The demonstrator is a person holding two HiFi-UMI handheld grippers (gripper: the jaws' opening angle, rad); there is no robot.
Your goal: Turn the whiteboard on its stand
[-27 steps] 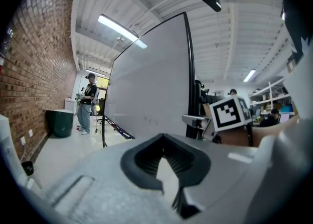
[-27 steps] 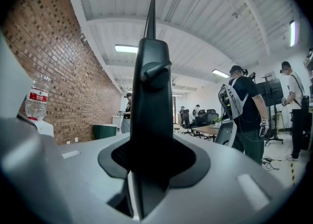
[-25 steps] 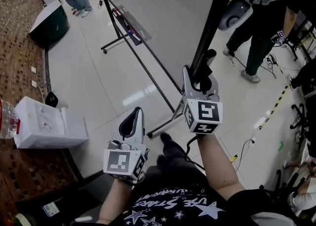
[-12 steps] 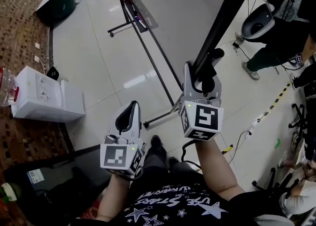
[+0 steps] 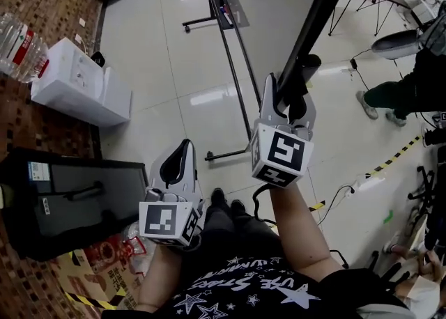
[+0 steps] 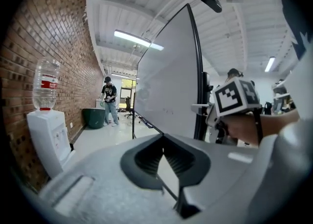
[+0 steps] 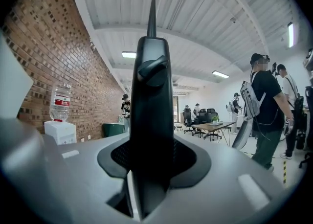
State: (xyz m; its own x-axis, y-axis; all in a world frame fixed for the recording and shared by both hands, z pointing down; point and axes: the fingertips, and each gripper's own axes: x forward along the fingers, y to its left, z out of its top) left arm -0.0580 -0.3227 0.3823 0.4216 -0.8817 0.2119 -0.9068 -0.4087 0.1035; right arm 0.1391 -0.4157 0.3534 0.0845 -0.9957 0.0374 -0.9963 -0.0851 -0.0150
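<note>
The whiteboard (image 6: pixel 164 86) stands tall on its black wheeled stand (image 5: pixel 232 74). In the head view I see mostly its black side frame (image 5: pixel 318 14), running up and to the right. My right gripper (image 5: pixel 290 91) is shut on that frame at about chest height. In the right gripper view the black frame (image 7: pixel 151 86) fills the space between the pads. My left gripper (image 5: pixel 181 149) hangs lower and to the left, apart from the board, its jaws shut with nothing in them. The left gripper view shows the board's white face and my right gripper (image 6: pixel 220 115) at its edge.
A water dispenser (image 5: pixel 83 84) with a bottle (image 5: pixel 21 46) stands by the brick wall at left. A black flat panel (image 5: pixel 70 203) lies below it. People (image 5: pixel 411 84) stand at right, near a cable with a power strip (image 5: pixel 366 184) and striped floor tape (image 5: pixel 401 154).
The board has swung round with my right gripper still on its frame: its wide grey face no longer shows, only the edge. My view has shifted toward the brick wall. The left gripper stays idle.
</note>
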